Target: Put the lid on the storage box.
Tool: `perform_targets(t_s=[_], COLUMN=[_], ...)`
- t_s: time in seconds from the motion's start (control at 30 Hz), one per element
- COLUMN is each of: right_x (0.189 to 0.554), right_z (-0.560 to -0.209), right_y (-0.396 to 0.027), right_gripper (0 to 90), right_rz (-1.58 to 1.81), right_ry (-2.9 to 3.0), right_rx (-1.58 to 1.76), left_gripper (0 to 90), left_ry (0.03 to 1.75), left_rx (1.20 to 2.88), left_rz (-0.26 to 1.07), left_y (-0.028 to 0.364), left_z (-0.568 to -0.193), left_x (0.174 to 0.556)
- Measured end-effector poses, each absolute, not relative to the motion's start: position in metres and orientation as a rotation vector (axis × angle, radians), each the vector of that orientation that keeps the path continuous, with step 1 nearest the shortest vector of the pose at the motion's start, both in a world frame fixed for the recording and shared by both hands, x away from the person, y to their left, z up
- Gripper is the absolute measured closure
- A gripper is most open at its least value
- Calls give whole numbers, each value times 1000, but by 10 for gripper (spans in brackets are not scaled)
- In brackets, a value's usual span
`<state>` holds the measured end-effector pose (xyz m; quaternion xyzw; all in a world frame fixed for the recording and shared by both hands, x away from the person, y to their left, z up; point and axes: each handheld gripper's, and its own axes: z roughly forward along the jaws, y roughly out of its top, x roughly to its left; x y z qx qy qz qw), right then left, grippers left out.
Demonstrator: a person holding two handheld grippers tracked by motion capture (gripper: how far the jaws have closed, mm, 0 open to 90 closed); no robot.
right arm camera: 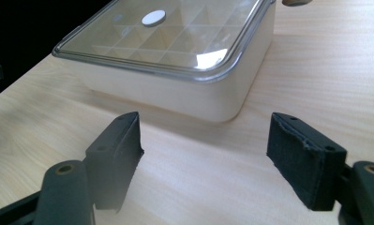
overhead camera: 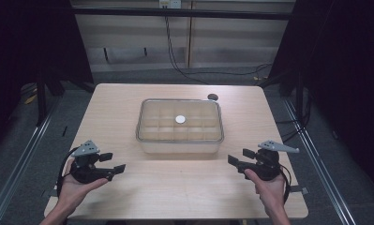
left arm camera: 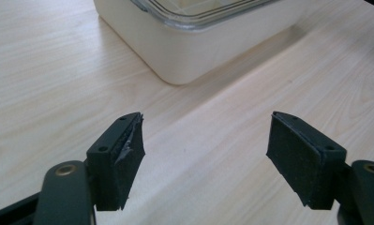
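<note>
Box (overhead camera: 180,140), cream-coloured, rectangular with rounded corners, stood at the middle of the table (overhead camera: 128,197), somewhat toward the far edge; a clear lid (overhead camera: 152,119) sat on top, with a grid of compartments visible through it and a small white disc (overhead camera: 180,119) at the lid's centre. Table: light wood grain, pale, with a small dark round item (overhead camera: 213,97) near its far edge, just beyond the box. Room: dim, grey floor, metal rails (overhead camera: 16,164) running along both sides of the table, dark curtains left and right, a pale panelled wall behind with a black cable (overhead camera: 175,61) hanging down and trailing across the floor. Left gripper (overhead camera: 112,162), held in the person's left hand (overhead camera: 74,185) near the table's front left corner, pointed inward; jaws stood wide apart, nothing between them, bare wood beneath in the left gripper view, the box corner (left arm camera: 175,70) ahead and apart from the pads (left arm camera: 128,154). Right gripper (overhead camera: 241,159), held in the right hand (overhead camera: 269,187) near the front right corner, likewise pointed inward; jaws wide, holding nothing, touching nothing, the box (right arm camera: 198,101) lying ahead of them in the right gripper view.
</note>
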<state>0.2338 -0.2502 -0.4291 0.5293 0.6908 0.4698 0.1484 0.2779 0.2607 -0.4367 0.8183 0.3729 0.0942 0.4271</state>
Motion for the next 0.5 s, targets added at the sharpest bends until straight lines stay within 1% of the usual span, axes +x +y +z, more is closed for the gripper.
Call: perform_targets(t_s=[0.1, 0.13, 0.27, 0.37, 0.43, 0.5], right_x=[227, 223, 211, 201, 199, 199], right_z=[-433, -437, -443, -448, -453, -457], right_y=[-250, -249, -246, -246, -247, -248], right_gripper=[249, 243, 241, 231, 230, 224], right_rz=[1355, 1341, 1311, 1289, 1278, 1270], right_ry=[1988, 2024, 2040, 2038, 2021, 2017], right_rx=[1542, 1553, 1541, 1534, 1529, 1532], left_gripper=[277, 297, 290, 291, 287, 285], left_ry=[979, 963, 972, 996, 987, 991], left_rx=[2023, 2034, 2031, 2041, 2031, 2041], left_rz=[212, 215, 200, 184, 227, 209], left_y=[265, 265, 267, 271, 274, 273], left_z=[-444, -449, -458, -465, -465, -466], left_x=[270, 263, 253, 249, 247, 249])
